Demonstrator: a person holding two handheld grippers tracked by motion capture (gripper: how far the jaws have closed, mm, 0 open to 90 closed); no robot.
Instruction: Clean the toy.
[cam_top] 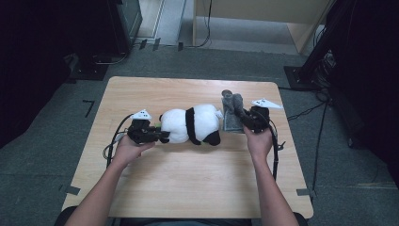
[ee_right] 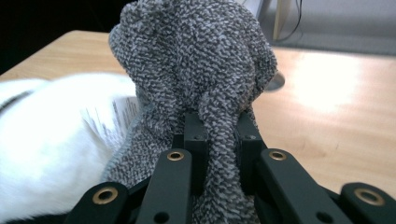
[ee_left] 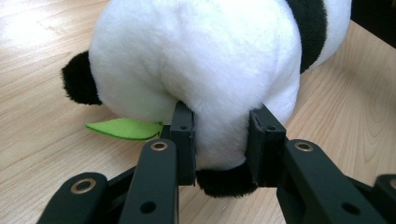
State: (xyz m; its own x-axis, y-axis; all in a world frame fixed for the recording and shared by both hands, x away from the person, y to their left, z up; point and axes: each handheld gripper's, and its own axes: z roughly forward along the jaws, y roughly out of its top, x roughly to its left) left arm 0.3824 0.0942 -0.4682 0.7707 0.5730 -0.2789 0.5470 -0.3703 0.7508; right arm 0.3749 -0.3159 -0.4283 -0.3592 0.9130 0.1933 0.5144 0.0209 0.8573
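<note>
Black-and-white plush makes up the panda [cam_top: 193, 123], which lies on its side near the middle of the wooden table [cam_top: 188, 183]. Its long axis runs across the table from the person's left to right, tilted a little toward the near edge at the right. One rounded white end faces the left gripper [cam_top: 162, 136]; the other end, with a paper tag, points toward the right gripper [cam_top: 244, 120], and a black band crosses the body between them.

From the left gripper view the jaws stand partly closed and pinch a fold of white fur, pads pressed into the plush on both sides — a black patch sits just below the pinch. A green felt leaf [ee_left: 123, 129] lies flat on the wood just beside that jaw, and a black rounded part sticks out at the toy's side.

The right gripper is clamped tight on a grey knitted cloth [ee_right: 196, 70], which bunches up above the jaws; a narrow strand of it is squeezed between the pads. In the high view the cloth [cam_top: 233, 110] sits just beside the panda's tagged end, partly raised — its lower edge drapes on the table.
</note>
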